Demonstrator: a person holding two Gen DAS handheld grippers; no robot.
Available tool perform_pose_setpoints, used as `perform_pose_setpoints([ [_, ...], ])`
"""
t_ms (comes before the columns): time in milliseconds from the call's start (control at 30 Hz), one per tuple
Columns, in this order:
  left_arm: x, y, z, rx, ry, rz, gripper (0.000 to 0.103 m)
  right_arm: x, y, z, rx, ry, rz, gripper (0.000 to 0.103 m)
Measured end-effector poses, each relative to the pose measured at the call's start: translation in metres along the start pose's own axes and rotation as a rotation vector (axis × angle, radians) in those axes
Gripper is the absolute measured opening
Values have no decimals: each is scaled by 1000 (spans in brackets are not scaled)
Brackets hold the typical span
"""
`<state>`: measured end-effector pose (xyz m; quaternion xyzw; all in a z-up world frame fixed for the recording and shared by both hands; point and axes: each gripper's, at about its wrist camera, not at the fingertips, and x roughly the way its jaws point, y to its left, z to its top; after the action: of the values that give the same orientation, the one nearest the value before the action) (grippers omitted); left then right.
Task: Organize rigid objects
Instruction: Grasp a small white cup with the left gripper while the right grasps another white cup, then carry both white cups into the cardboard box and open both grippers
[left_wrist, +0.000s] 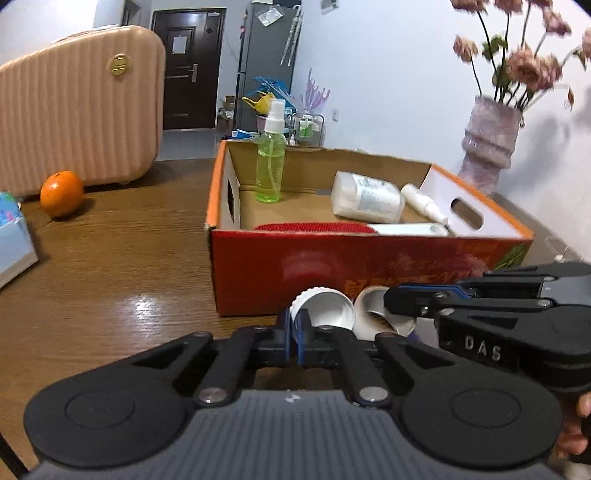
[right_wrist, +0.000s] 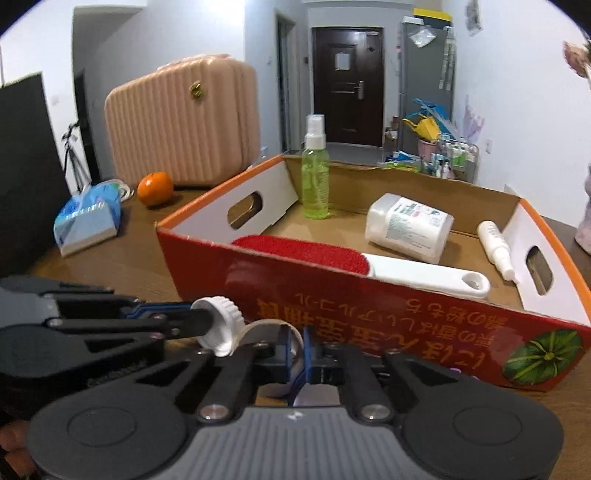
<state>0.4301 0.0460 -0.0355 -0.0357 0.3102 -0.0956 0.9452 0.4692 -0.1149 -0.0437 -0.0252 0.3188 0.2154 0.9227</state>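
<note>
A white ribbed cap (left_wrist: 325, 301) (right_wrist: 221, 323) lies on the wooden table just in front of the red cardboard box (left_wrist: 280, 269) (right_wrist: 388, 314). My left gripper (left_wrist: 295, 332) (right_wrist: 205, 321) is shut on the cap's rim. Right beside it sits a white open jar (left_wrist: 371, 314) (right_wrist: 264, 326), tipped toward me, and my right gripper (right_wrist: 300, 349) (left_wrist: 389, 297) is shut on its rim. Inside the box are an upright green spray bottle (left_wrist: 270, 166) (right_wrist: 315, 177), a white jar on its side (left_wrist: 365, 197) (right_wrist: 408, 229), a small white bottle (right_wrist: 495, 247) and a red brush with a white handle (right_wrist: 354, 258).
An orange (left_wrist: 61, 192) (right_wrist: 155, 188) and a pink ribbed case (left_wrist: 81, 107) (right_wrist: 184, 122) stand at the back left of the table. A blue packet (right_wrist: 88, 218) lies left of the box. A vase of flowers (left_wrist: 489, 144) stands behind the box on the right.
</note>
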Motion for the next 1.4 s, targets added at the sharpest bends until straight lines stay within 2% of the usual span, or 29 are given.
perform_pose_setpoints([
  [67, -21, -2, -4, 11, -16, 0, 4, -8, -2, 1, 22, -18, 2, 4],
  [133, -44, -7, -12, 36, -32, 33, 4, -25, -3, 0, 22, -40, 4, 4],
  [267, -101, -19, -46, 14, -35, 65, 4, -75, 1, -13, 9, -100, -13, 4],
  [367, -135, -29, -74, -10, -19, 75, 4, -118, 7, -36, 7, -126, 10, 4],
  [467, -162, -39, -97, -33, 5, 54, 4, -154, 15, -67, -8, -124, 6, 4],
  [733, -180, -76, -110, 13, 21, 9, 4, -209, 16, -138, 60, -65, -5, 4],
  [933, -176, -88, -108, 24, 28, -16, 4, -233, -4, -150, 110, -97, -56, 4],
  [1067, -167, -81, -91, 21, 22, -14, 4, -237, -17, -146, 144, -119, -35, 4],
  [1167, -159, -67, -55, 4, -25, -53, 4, -234, -35, -126, 166, -152, -41, 4],
  [1300, -130, -52, 12, 28, -92, -53, 4, -219, -65, -68, 113, -218, -78, 4],
  [1400, -82, -40, 70, 63, -81, -26, 4, -193, -89, -15, 55, -247, -106, 4],
])
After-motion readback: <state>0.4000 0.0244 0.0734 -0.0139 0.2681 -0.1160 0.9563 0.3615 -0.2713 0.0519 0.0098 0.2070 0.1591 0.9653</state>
